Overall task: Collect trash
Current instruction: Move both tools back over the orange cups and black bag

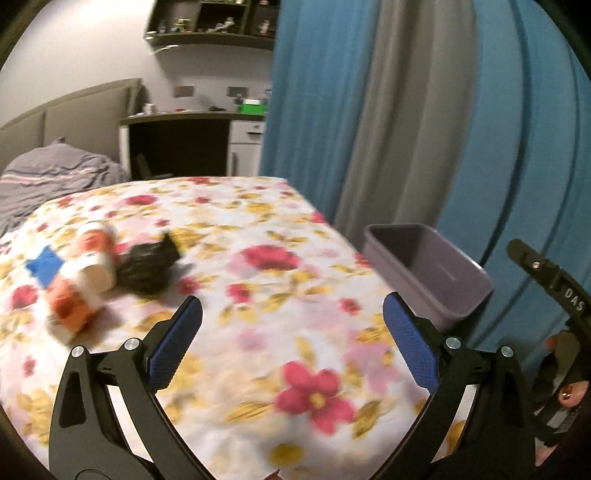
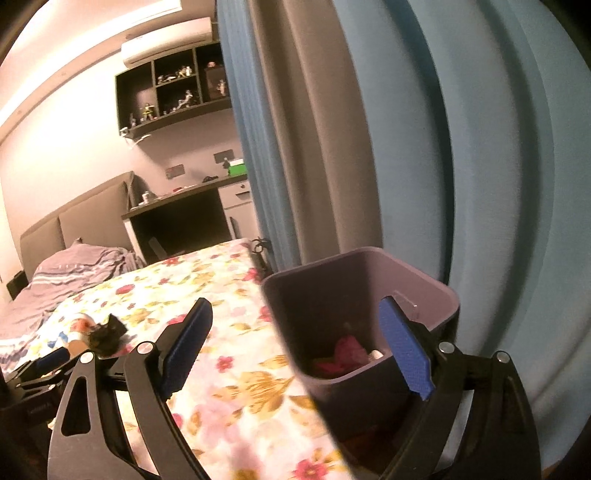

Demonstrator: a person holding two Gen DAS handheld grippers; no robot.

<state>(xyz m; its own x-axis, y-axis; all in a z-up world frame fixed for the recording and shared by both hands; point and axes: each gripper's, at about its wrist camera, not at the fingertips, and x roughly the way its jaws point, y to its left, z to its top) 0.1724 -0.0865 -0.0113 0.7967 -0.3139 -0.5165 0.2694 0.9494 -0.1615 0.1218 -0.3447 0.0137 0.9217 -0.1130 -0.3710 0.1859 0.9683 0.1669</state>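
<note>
A pile of trash lies on the flowered bedspread at the left: orange and white paper cups, a blue scrap and a crumpled black wrapper. A purple bin stands at the bed's right edge. My left gripper is open and empty, above the bedspread to the right of the pile. My right gripper is open and empty, close over the bin, which holds a pink scrap. The black wrapper shows far left in the right wrist view.
Blue and grey curtains hang just behind the bin. A striped grey blanket lies at the head of the bed. A desk and wall shelves stand at the back. The person's hand holds the right gripper's handle.
</note>
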